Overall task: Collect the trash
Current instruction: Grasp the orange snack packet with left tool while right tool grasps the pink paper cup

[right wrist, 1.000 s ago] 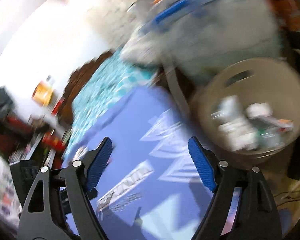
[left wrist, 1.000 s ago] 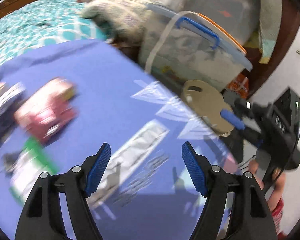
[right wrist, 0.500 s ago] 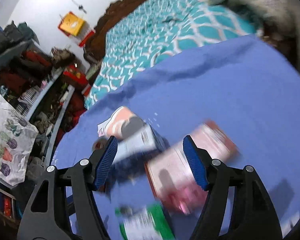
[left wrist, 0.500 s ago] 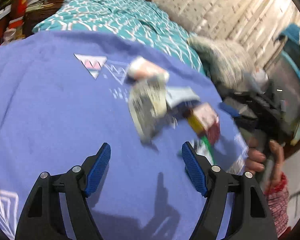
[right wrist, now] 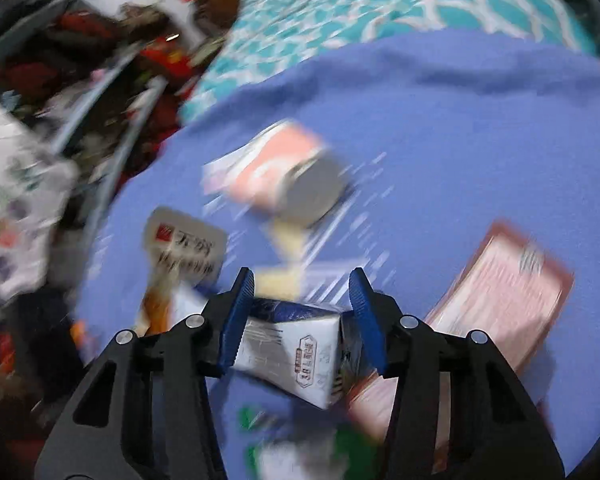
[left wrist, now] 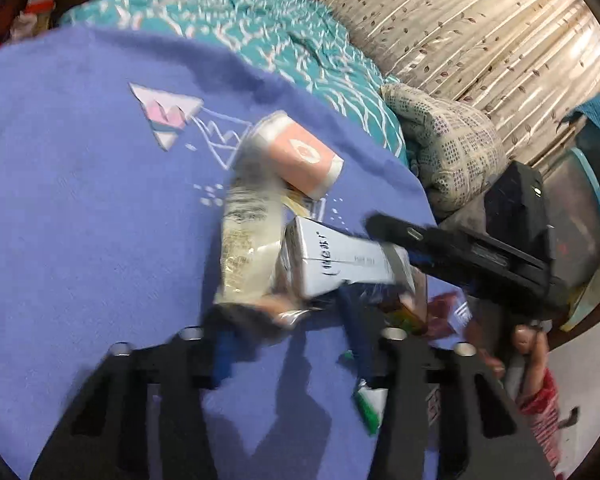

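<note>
A purple blanket [left wrist: 80, 200] spread over a bed carries a scatter of trash, with a pink-labelled can [left wrist: 300, 156], a clear crumpled wrapper [left wrist: 248, 248] and a white carton [left wrist: 340, 260] bunched together. The right gripper [right wrist: 302, 312] has just been closing its jaws around the white carton [right wrist: 296, 356], whose long axis runs away from the left wrist camera; the carton fills the gap, though firm pad contact cannot be told. The left gripper [left wrist: 288, 340], jaws also closing, straddles the wrapper's near end, blurred.

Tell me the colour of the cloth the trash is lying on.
The cloth is purple-blue with pale printed triangle shapes, clearest in the left wrist view.
</note>
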A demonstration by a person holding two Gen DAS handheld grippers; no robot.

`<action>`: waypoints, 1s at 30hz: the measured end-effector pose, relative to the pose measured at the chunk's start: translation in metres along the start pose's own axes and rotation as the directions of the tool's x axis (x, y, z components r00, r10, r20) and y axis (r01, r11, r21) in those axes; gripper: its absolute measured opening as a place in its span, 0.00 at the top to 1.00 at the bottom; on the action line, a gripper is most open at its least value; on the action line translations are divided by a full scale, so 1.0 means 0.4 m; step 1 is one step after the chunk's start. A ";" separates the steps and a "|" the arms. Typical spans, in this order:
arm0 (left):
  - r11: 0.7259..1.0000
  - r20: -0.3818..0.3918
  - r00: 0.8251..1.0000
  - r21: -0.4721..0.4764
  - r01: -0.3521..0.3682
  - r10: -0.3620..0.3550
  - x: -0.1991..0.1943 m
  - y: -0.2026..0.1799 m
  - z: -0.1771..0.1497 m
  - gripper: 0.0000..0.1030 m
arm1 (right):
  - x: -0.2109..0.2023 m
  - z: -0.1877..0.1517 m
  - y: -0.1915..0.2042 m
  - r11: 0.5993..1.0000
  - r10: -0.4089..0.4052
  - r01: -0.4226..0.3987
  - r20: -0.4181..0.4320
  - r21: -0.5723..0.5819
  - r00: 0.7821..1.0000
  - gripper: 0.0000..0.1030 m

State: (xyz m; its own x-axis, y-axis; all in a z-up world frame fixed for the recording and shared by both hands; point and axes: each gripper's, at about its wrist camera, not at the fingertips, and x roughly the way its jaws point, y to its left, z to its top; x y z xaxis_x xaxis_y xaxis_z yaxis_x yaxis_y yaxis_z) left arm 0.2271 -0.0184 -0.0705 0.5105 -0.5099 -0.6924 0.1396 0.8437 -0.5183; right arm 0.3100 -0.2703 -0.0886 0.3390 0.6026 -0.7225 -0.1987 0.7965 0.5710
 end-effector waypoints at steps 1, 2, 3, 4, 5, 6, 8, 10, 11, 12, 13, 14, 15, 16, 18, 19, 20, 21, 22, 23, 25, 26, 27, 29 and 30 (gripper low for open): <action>1.000 0.015 1.000 0.017 -0.025 0.025 -0.030 0.008 -0.014 0.80 | -0.009 -0.016 0.015 0.999 0.051 -0.051 -0.032 -0.013 0.998 0.49; 0.999 0.028 0.999 0.019 -0.027 0.027 -0.049 0.018 -0.023 0.81 | -0.022 -0.031 0.034 0.996 0.076 -0.079 -0.053 -0.047 0.996 0.49; 0.998 0.054 0.997 0.012 -0.055 0.054 -0.082 0.038 -0.041 0.82 | -0.035 -0.037 0.054 0.995 0.045 -0.048 -0.039 -0.084 0.998 0.49; 0.997 0.062 0.996 0.005 -0.072 0.071 -0.095 0.053 -0.049 0.82 | -0.052 -0.033 0.079 0.990 -0.029 0.030 0.007 -0.135 1.000 0.48; 0.996 0.064 0.994 -0.005 -0.087 0.087 -0.105 0.068 -0.059 0.82 | -0.059 -0.025 0.097 0.983 -0.077 0.084 0.049 -0.163 0.996 0.40; 0.995 0.057 0.993 -0.023 -0.100 0.101 -0.110 0.088 -0.069 0.82 | -0.063 -0.006 0.116 0.972 -0.130 0.148 0.108 -0.185 0.986 0.32; 0.992 0.041 0.992 -0.047 -0.119 0.121 -0.108 0.115 -0.077 0.81 | -0.047 0.037 0.142 0.945 -0.207 0.249 0.202 -0.214 0.957 0.12; 0.990 0.041 0.990 -0.065 -0.129 0.131 -0.110 0.138 -0.079 0.77 | 0.013 0.092 0.169 0.897 -0.284 0.343 0.232 -0.279 0.930 0.12; 0.989 0.049 0.989 -0.069 -0.133 0.137 -0.113 0.145 -0.075 0.75 | 0.055 0.121 0.176 0.871 -0.326 0.380 0.214 -0.310 0.921 0.12; 0.987 0.063 0.988 -0.083 -0.138 0.144 -0.119 0.152 -0.072 0.73 | 0.099 0.147 0.177 0.848 -0.370 0.413 0.185 -0.331 0.910 0.12; 0.987 0.071 0.987 -0.089 -0.135 0.141 -0.123 0.155 -0.072 0.67 | 0.139 0.169 0.174 0.837 -0.397 0.428 0.158 -0.340 0.904 0.12; 0.987 0.079 0.988 -0.092 -0.128 0.136 -0.127 0.156 -0.072 0.63 | 0.172 0.181 0.170 0.831 -0.416 0.434 0.129 -0.349 0.900 0.12; 0.988 0.081 0.988 -0.087 -0.124 0.132 -0.128 0.154 -0.072 0.62 | 0.195 0.180 0.168 0.825 -0.432 0.440 0.108 -0.355 0.895 0.12; 0.989 0.082 0.988 -0.081 -0.124 0.131 -0.128 0.152 -0.073 0.59 | 0.217 0.191 0.164 0.821 -0.445 0.441 0.076 -0.364 0.892 0.12; 0.990 0.083 0.988 -0.067 -0.126 0.131 -0.126 0.143 -0.075 0.54 | 0.236 0.202 0.161 0.828 -0.440 0.423 0.039 -0.369 0.897 0.12; 0.990 0.084 0.988 -0.061 -0.127 0.131 -0.125 0.138 -0.076 0.52 | 0.247 0.199 0.162 0.826 -0.443 0.415 0.016 -0.381 0.896 0.14; 0.990 0.087 0.987 -0.056 -0.131 0.135 -0.126 0.134 -0.076 0.47 | 0.252 0.193 0.166 0.826 -0.440 0.402 -0.005 -0.396 0.898 0.24; 0.989 0.091 0.986 -0.056 -0.136 0.141 -0.128 0.131 -0.078 0.44 | 0.253 0.180 0.179 0.827 -0.434 0.388 -0.025 -0.406 0.900 0.32; 0.987 0.100 0.983 -0.060 -0.147 0.153 -0.132 0.130 -0.079 0.36 | 0.261 0.169 0.189 0.827 -0.432 0.372 -0.053 -0.421 0.901 0.55; 0.986 0.107 0.981 -0.067 -0.154 0.160 -0.135 0.133 -0.078 0.29 | 0.279 0.153 0.203 0.814 -0.454 0.383 -0.067 -0.438 0.889 0.63; 0.985 0.123 0.982 -0.107 -0.133 0.146 -0.147 0.153 -0.074 0.26 | 0.285 0.124 0.227 0.781 -0.478 0.406 -0.034 -0.475 0.878 0.65; 0.986 0.128 0.983 -0.123 -0.116 0.131 -0.151 0.163 -0.071 0.26 | 0.284 0.114 0.237 0.762 -0.493 0.421 -0.020 -0.492 0.870 0.65; 0.985 0.135 0.984 -0.142 -0.099 0.118 -0.154 0.173 -0.069 0.25 | 0.280 0.105 0.245 0.754 -0.500 0.430 -0.010 -0.497 0.866 0.66; 0.984 0.140 0.985 -0.162 -0.079 0.102 -0.159 0.186 -0.063 0.25 | 0.261 0.091 0.255 0.747 -0.504 0.450 0.025 -0.489 0.864 0.67; 0.982 0.139 0.985 -0.170 -0.078 0.103 -0.162 0.191 -0.060 0.25 | 0.244 0.086 0.261 0.748 -0.498 0.457 0.048 -0.481 0.866 0.67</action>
State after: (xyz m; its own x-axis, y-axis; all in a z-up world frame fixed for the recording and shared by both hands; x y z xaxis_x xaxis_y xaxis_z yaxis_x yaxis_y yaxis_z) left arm 0.1845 0.0752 -0.0772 0.6353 -0.3923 -0.6652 -0.0470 0.8401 -0.5403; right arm 0.3539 -0.1302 -0.0861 0.4366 0.1231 -0.8912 -0.4362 0.8954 -0.0900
